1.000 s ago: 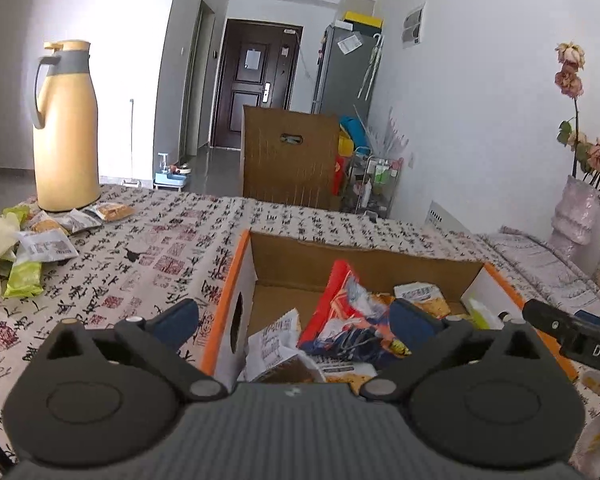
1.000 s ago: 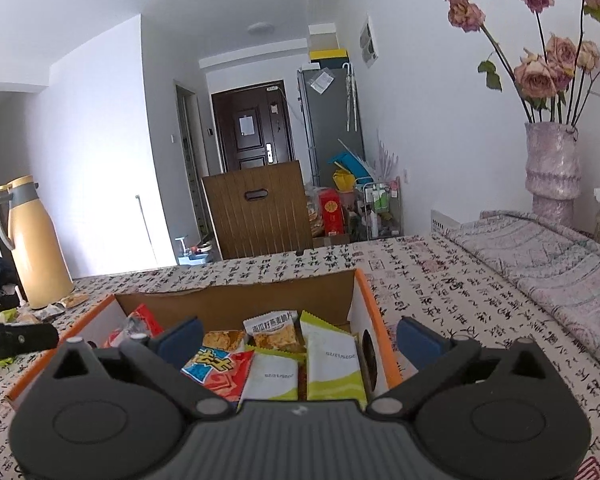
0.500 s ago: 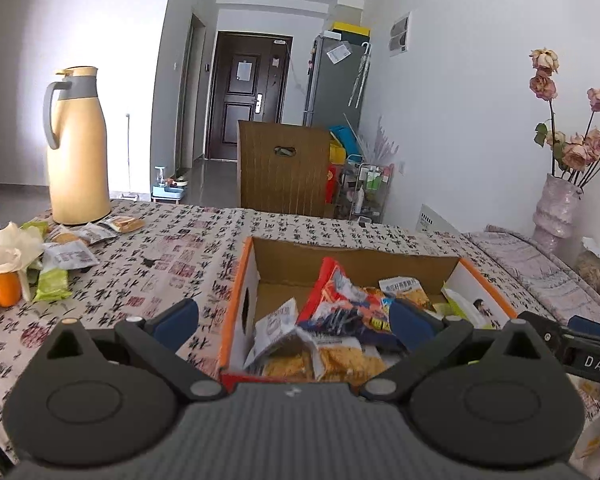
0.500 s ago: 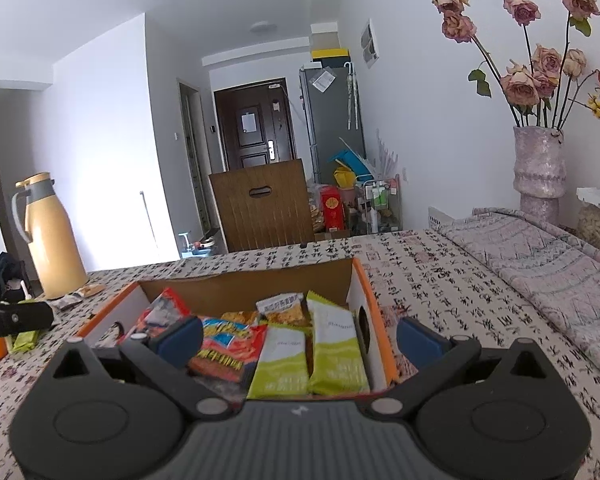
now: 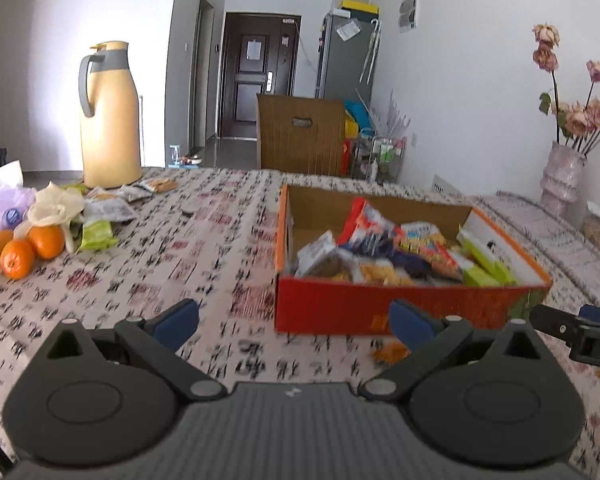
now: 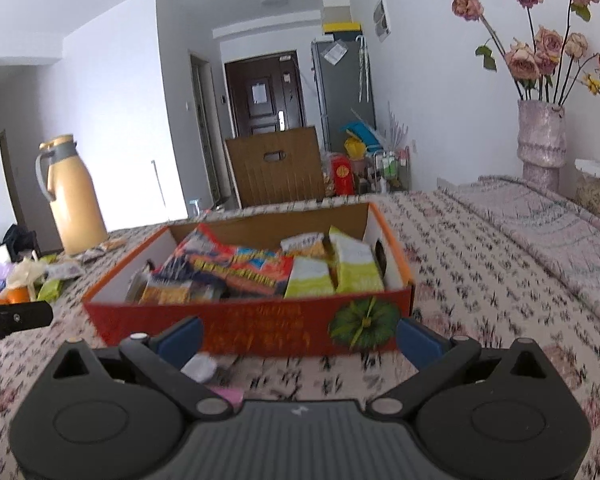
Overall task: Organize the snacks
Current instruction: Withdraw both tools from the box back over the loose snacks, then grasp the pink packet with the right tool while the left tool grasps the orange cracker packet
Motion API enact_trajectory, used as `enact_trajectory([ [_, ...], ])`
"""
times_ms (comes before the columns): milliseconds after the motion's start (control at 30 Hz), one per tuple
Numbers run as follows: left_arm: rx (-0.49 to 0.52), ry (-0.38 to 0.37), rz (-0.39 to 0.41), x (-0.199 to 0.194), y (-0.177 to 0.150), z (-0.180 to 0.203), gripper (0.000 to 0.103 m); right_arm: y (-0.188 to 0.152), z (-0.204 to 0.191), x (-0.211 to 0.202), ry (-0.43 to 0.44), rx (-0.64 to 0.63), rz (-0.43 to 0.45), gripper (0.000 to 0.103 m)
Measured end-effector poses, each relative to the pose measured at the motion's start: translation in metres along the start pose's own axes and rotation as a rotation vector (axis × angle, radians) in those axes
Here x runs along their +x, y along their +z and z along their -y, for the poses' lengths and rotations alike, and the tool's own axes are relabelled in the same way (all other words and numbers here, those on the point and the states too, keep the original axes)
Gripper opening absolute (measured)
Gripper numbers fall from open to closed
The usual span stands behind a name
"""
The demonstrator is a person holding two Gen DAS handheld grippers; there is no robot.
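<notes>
Both hand-held grippers, left [image 5: 294,322] & right [image 6: 300,336], jaws apart, empty. Loose snack packets [image 5: 112,210] far left of orange cardboard box [image 5: 400,308]; left nearer.

You have one orange cardboard box [image 5: 408,304] on the table, and the snack packets [image 6: 260,268] inside overlap too much for a sure count; you can make out two green-and-white packets [image 6: 332,276] standing side by side among them. At the far left you see three oranges [image 5: 24,248]. One yellow thermos jug [image 5: 108,116] stands behind them, with a handful of loose packets [image 5: 112,208] near its base, number unclear. One vase [image 6: 540,140] holds dried roses. You hold two grippers.
</notes>
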State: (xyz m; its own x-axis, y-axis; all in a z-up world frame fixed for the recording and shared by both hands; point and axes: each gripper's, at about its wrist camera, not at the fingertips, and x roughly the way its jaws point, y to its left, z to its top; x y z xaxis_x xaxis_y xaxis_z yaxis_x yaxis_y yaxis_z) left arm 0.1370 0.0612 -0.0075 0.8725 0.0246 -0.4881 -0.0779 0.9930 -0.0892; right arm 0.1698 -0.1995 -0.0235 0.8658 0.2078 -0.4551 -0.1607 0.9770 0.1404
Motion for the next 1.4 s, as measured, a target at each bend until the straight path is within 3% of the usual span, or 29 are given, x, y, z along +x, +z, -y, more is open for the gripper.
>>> enact_trajectory([
  [433, 0.040, 0.009, -0.054, -0.009, -0.029, -0.007, 0.103, -0.027, -0.051, 0.009, 0.049, -0.111, -0.148, 0.103],
  [833, 0.043, 0.017, -0.110, -0.006, -0.044, -0.014, 0.103, -0.040, -0.089, 0.041, 0.015, -0.163, -0.264, 0.101],
  [1033, 0.046, 0.000, -0.121, -0.005, -0.047, -0.011, 0.103, -0.047, -0.087, 0.043, 0.012, -0.161, -0.282, 0.082],
  [1167, 0.052, -0.008, -0.123, -0.007, -0.048, -0.007, 0.103, -0.048, -0.087, 0.036, 0.043, -0.175, -0.268, 0.061],
  [1400, 0.061, -0.014, -0.127, -0.009, -0.049, -0.003, 0.103, -0.051, -0.083, 0.017, 0.067, -0.185, -0.234, 0.061],
])
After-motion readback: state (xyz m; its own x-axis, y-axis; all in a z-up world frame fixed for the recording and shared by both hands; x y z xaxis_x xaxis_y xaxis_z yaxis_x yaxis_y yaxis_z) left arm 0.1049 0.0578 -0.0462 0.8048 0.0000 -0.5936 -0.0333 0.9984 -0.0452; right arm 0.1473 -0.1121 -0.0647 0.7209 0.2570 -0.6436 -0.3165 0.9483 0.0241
